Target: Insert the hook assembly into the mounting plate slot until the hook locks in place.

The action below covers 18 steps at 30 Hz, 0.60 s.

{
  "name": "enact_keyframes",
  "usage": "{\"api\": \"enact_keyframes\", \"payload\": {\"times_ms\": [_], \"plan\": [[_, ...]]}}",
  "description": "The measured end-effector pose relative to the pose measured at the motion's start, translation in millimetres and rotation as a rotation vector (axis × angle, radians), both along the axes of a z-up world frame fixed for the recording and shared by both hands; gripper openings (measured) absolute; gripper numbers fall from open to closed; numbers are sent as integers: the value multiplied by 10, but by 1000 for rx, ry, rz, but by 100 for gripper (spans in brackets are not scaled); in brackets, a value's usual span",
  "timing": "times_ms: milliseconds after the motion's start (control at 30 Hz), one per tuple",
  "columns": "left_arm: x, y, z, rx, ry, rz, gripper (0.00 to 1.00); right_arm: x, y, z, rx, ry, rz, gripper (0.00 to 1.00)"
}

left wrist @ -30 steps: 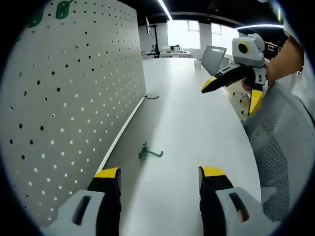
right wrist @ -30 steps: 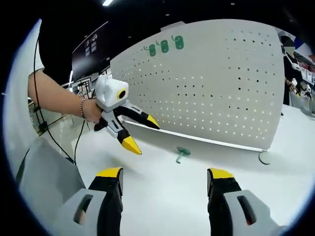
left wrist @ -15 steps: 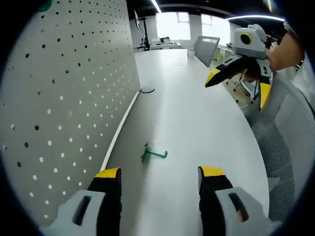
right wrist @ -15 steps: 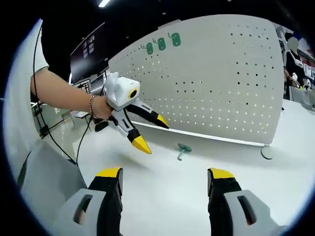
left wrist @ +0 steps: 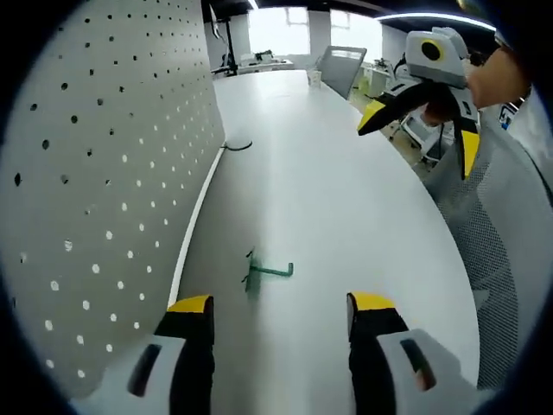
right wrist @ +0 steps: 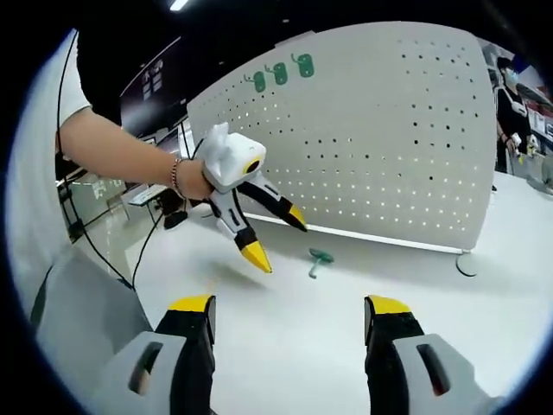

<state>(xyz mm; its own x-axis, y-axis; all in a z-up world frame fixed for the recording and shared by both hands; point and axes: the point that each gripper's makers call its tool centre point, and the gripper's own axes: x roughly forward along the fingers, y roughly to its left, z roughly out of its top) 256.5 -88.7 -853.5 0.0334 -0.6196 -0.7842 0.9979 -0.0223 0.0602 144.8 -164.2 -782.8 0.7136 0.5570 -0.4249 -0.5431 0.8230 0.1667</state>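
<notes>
A small green hook assembly [left wrist: 262, 274] lies flat on the white table, just ahead of my left gripper [left wrist: 278, 304], whose jaws stand open with nothing between them. The same green hook [right wrist: 318, 258] appears in the right gripper view, close to the foot of the white pegboard [right wrist: 380, 147]. There my left gripper [right wrist: 278, 235] hovers open just left of the hook, held by a hand. My right gripper [right wrist: 289, 307] is open and empty, well back from the hook; it also shows raised at the upper right [left wrist: 419, 117]. Three green plates [right wrist: 278, 73] hang high on the pegboard.
The pegboard [left wrist: 95, 173] runs along the left of the table [left wrist: 346, 207]. A black loop [left wrist: 238, 146] lies by its base further on. A round foot [right wrist: 467, 264] sits at the board's right end. A grey mesh chair [left wrist: 492, 251] stands by the table edge.
My left gripper has moved closer to the hook along the pegboard, and in the right gripper view it has swung rightward toward the hook. The hook itself has stayed put.
</notes>
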Motion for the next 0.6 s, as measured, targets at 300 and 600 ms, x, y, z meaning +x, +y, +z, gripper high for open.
{"api": "enact_keyframes", "payload": {"times_ms": [300, 600], "plan": [[30, -80, -47, 48, -24, -75, 65, -11, 15, -7, 0, 4, 8, 67], [68, -165, -119, 83, -18, -135, 63, -4, 5, -3, 11, 4, 3, 67]]}}
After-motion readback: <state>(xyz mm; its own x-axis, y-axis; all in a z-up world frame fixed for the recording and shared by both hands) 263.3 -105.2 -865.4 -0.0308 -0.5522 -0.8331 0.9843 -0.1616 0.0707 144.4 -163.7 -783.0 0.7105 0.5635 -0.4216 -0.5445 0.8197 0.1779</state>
